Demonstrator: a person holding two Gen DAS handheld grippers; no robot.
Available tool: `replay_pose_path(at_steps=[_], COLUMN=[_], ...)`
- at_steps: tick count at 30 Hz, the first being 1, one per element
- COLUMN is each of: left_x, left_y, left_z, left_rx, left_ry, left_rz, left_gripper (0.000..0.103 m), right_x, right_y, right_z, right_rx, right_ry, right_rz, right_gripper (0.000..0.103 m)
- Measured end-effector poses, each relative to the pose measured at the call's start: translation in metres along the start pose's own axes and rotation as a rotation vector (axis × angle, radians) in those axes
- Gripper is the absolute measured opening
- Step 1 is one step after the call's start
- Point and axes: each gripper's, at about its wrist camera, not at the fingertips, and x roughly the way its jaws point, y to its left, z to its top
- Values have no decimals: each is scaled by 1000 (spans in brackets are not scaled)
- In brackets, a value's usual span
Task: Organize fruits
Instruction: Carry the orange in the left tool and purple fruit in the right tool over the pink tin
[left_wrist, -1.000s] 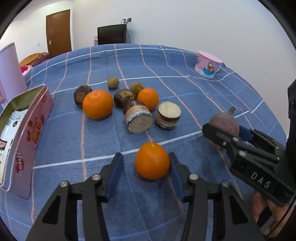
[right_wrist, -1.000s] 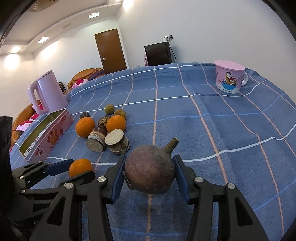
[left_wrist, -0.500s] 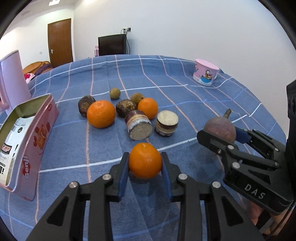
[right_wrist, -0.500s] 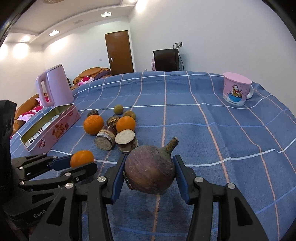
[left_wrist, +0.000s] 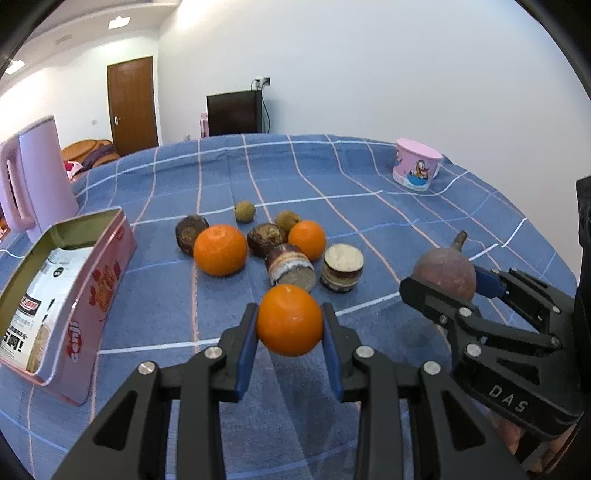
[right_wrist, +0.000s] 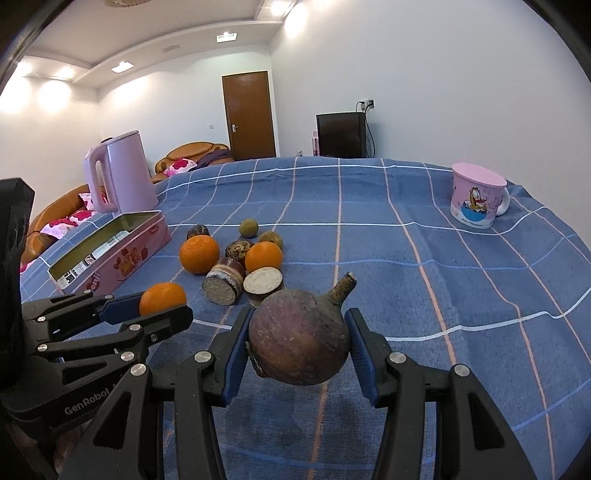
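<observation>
You have both fruits gripped. Your left gripper pinches an orange between its pads, apparently lifted clear of the cloth. Your right gripper clamps the dark stemmed fruit, stem tilted up and right. The loose pile lies ahead of both grippers; the open tin sits ahead-left of the left one. This looks like the carry step: next you likely need to pick a spot and lower each fruit before releasing.

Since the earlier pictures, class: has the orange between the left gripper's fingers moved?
Yes. The orange has lifted off the blue cloth, clamped in the left gripper.
</observation>
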Motion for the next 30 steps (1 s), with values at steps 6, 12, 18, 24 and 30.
replay_pose_path(at_steps=[6,12,18,24,30], left_x=[-5,-9,-12,-16,-22], left_y=[-3,-5,-6,-6,0], left_z=[-1,-1,-3,-3,-1], left_rx=[16,25,33,39,32], left_ry=[-35,-64,-83,-109,-125], left_rz=[13,19,28,49,69], left_gripper=[34,34,34,34,34], right_x=[-3,-7,-12,-16,-17], right_y=[1,3,4,5,11], right_z=[0,-2,-3,-4,-3], right_rx=[-10,-20,-29,-35,-61], right_ry=[-24,-51,-77,-106,-110], right_rz=[1,4,7,8,-15], right_gripper=[52,52,52,52,52])
